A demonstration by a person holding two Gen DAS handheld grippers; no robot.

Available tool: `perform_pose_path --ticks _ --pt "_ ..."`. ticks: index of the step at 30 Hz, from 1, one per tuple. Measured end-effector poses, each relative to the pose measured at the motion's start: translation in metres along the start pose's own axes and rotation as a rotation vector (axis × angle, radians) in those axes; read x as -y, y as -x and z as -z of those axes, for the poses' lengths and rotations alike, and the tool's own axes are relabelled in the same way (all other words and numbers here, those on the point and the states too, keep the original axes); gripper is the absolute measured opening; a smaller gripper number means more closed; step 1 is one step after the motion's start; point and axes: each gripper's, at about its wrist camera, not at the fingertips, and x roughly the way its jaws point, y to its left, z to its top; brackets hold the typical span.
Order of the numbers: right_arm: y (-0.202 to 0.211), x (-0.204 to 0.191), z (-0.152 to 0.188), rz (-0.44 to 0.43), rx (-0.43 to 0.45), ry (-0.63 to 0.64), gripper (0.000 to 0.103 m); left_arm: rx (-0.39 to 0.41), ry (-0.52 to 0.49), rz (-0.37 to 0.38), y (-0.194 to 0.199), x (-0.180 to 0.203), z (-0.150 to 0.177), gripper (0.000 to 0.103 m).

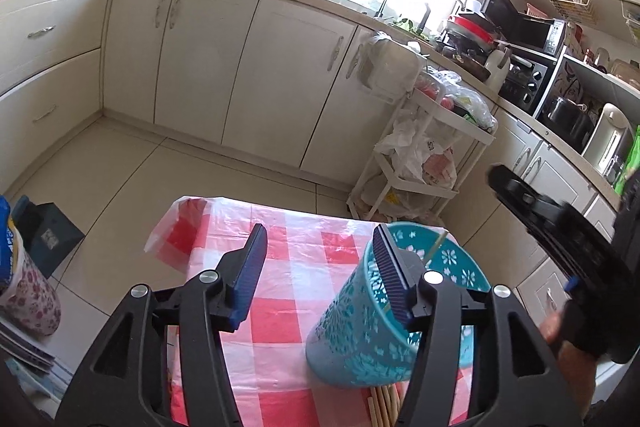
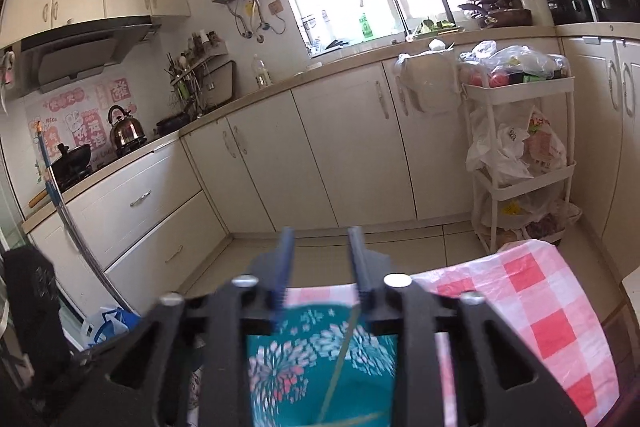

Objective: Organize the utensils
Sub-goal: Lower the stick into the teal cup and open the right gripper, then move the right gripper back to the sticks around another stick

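Your left gripper [image 1: 320, 259] hangs over the table [image 1: 288, 255], which is covered with a red-and-white checked plastic cloth. Its fingers [image 1: 250, 267] stand wide apart with nothing between them; only the checked cloth shows in the gap. The right-hand finger of that gripper sits in front of the near-left rim of the teal utensil holder [image 1: 360, 339], and you cannot tell from this view whether it touches the rim. The holder is a perforated cup with a white flower pattern, standing on the right part of the table and looking tilted in the fisheye view. A thin stick [image 1: 434, 247] leans inside it against the far rim. At the near edge of the table, just below the holder, the ends of a bundle of wooden chopsticks [image 1: 384, 405] show.

To the right, your right gripper [image 1: 536, 211] is held up beside the table, well above the cloth. In its own view the right gripper [image 2: 322, 263] looks blurred, its fingers [image 2: 285, 263] parted to a moderate gap and empty, poised above the holder's [image 2: 320, 359] open mouth, where the thin stick [image 2: 344, 351] slants across the teal inside.
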Motion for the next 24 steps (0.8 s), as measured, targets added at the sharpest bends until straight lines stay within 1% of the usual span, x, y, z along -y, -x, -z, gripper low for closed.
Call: perform_pose_path --ticks 1,4,5,6,7,8,9,11,12,14,17,20,21,23,24 --pt "0.015 0.004 0.006 0.001 0.003 -0.002 0.038 -0.006 -0.009 -0.002 0.004 0.0 0.005 0.054" --pt "0.05 0.02 0.03 0.028 -0.032 -0.029 0.038 -0.04 -0.044 -0.011 0.015 -0.002 0.023 0.054" --pt "0.062 0.028 0.047 0.053 -0.076 -0.041 0.038 -0.06 -0.056 -0.011 0.018 -0.003 0.032 0.054" --pt "0.068 0.032 0.06 0.064 -0.12 -0.044 0.035 -0.083 -0.065 -0.011 0.02 -0.003 0.04 0.055" --pt "0.071 0.037 0.08 0.079 -0.19 -0.042 0.03 -0.13 -0.077 -0.008 0.018 -0.002 0.054 0.055" --pt "0.071 0.043 0.102 0.09 -0.267 -0.048 0.028 -0.16 -0.086 -0.003 0.016 -0.001 0.062 0.055" --pt "0.069 0.048 0.117 0.091 -0.323 -0.059 0.019 -0.196 -0.098 0.003 0.013 0.001 0.072 0.055" --pt "0.061 0.056 0.148 0.108 -0.438 -0.078 0.017 -0.263 -0.13 0.001 0.007 0.01 0.093 0.055" --pt "0.058 0.057 0.156 0.109 -0.461 -0.079 0.017 -0.284 -0.145 0.001 0.005 0.014 0.101 0.055" --pt "0.049 0.056 0.168 0.105 -0.494 -0.072 0.017 -0.311 -0.173 0.009 0.002 0.022 0.114 0.055" --pt "0.036 0.053 0.175 0.095 -0.523 -0.086 0.017 -0.331 -0.208 0.01 -0.001 0.031 0.128 0.055" --pt "0.026 0.048 0.18 0.086 -0.543 -0.061 0.017 -0.345 -0.217 0.007 -0.003 0.035 0.133 0.055" --pt "0.021 0.045 0.184 0.096 -0.554 -0.039 0.017 -0.349 -0.215 0.008 -0.005 0.035 0.134 0.055" --pt "0.021 0.042 0.186 0.116 -0.55 -0.009 0.012 -0.362 -0.211 0.015 -0.009 0.035 0.135 0.055" --pt "0.022 0.042 0.186 0.111 -0.551 -0.008 0.008 -0.369 -0.209 0.016 -0.01 0.035 0.138 0.055"
